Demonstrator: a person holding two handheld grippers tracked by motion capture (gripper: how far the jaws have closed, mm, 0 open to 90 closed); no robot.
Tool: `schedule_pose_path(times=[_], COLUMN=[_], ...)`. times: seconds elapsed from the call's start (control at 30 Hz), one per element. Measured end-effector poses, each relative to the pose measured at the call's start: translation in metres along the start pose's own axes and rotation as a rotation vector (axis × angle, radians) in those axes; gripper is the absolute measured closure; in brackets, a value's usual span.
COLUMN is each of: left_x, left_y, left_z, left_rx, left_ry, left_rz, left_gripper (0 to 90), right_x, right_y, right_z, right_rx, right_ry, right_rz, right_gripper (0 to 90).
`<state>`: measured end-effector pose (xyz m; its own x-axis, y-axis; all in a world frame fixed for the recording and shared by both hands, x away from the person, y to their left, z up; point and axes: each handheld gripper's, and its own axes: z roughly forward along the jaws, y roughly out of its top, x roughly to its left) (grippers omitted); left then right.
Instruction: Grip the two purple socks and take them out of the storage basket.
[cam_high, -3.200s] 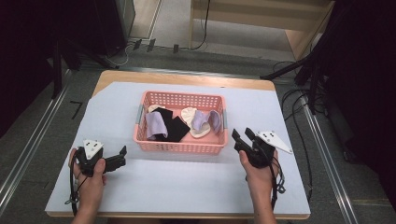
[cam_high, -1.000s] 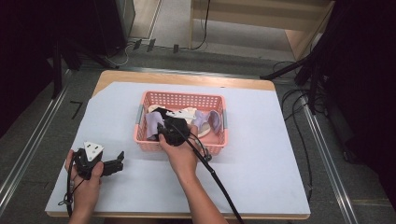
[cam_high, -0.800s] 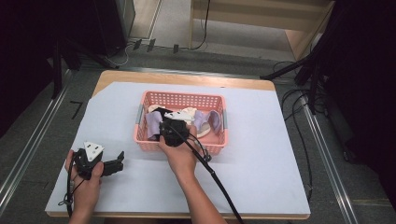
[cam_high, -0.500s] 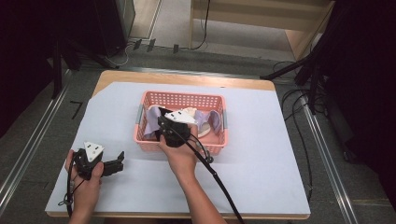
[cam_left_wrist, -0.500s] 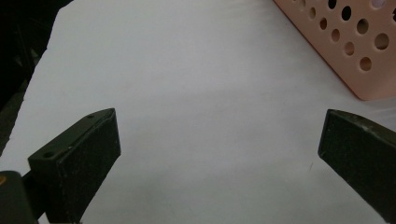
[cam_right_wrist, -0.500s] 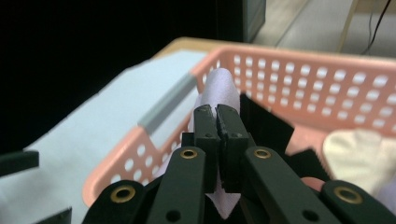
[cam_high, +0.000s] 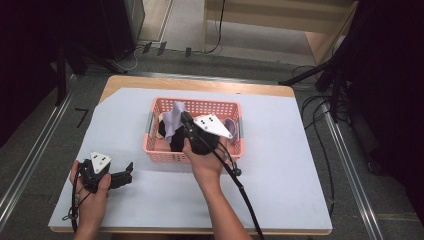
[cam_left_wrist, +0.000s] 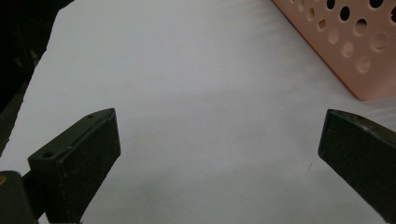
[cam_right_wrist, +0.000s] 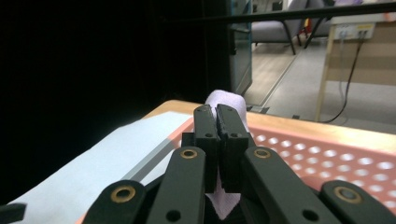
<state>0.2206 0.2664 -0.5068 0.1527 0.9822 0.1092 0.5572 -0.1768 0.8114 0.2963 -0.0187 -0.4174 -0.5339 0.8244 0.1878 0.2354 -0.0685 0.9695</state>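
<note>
A pink perforated basket (cam_high: 155, 148) sits mid-table on the pale blue cover, with dark and light cloth pieces inside. My right gripper (cam_high: 184, 118) is above the basket's left half, shut on a lilac cloth (cam_high: 175, 120) that hangs lifted from the pile. In the right gripper view the jaws are pressed together around the lilac cloth (cam_right_wrist: 224, 99), which pokes out above and below them. My left gripper (cam_high: 129, 172) rests near the table's front left, open, nothing between its pads (cam_left_wrist: 81, 151). The basket's corner (cam_left_wrist: 345, 42) shows at the upper right of the left gripper view.
A black cloth (cam_high: 167, 131) lies in the basket below the lifted one. The right gripper's cable (cam_high: 240, 187) trails back over the table. Cables and stand legs (cam_high: 325, 80) cross the floor to the right. A wooden shelf (cam_high: 280, 20) stands behind the table.
The right gripper has risen from the basket's contents with the lilac cloth in its jaws, drawing it up and slightly left. The left gripper has stayed where it was.
</note>
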Motion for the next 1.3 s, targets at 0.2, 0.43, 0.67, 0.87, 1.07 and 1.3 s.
schedule_pose_path(times=[0.2,0.43,0.67,0.87,1.07,1.3], left_x=[0.0,-0.001,0.0,0.0,-0.001,-0.001], left_y=[0.0,0.0,0.0,0.0,0.0,0.0], left_z=[0.0,0.0,0.0,-0.001,-0.001,-0.001], left_rx=[-0.005,-0.004,-0.002,-0.001,-0.01,-0.005], left_ry=[0.0,0.002,0.004,0.002,0.007,0.011], left_rz=[-0.002,0.0,0.007,0.006,0.009,0.013], left_gripper=[0.0,0.0,0.0,0.0,0.0,0.0], right_x=[-0.018,-0.052,-0.084,-0.109,-0.136,-0.176], right_y=[0.009,0.024,0.032,0.036,0.036,0.019], right_z=[-0.012,-0.037,-0.06,-0.082,-0.105,-0.132], right_rx=[-0.048,-0.111,-0.146,-0.178,-0.201,-0.167], right_ry=[-0.033,-0.106,-0.178,-0.233,-0.294,-0.387], right_rz=[-0.004,-0.004,0.012,0.012,0.036,0.06], right_gripper=[88.5,88.5,88.5,88.5,88.5,88.5])
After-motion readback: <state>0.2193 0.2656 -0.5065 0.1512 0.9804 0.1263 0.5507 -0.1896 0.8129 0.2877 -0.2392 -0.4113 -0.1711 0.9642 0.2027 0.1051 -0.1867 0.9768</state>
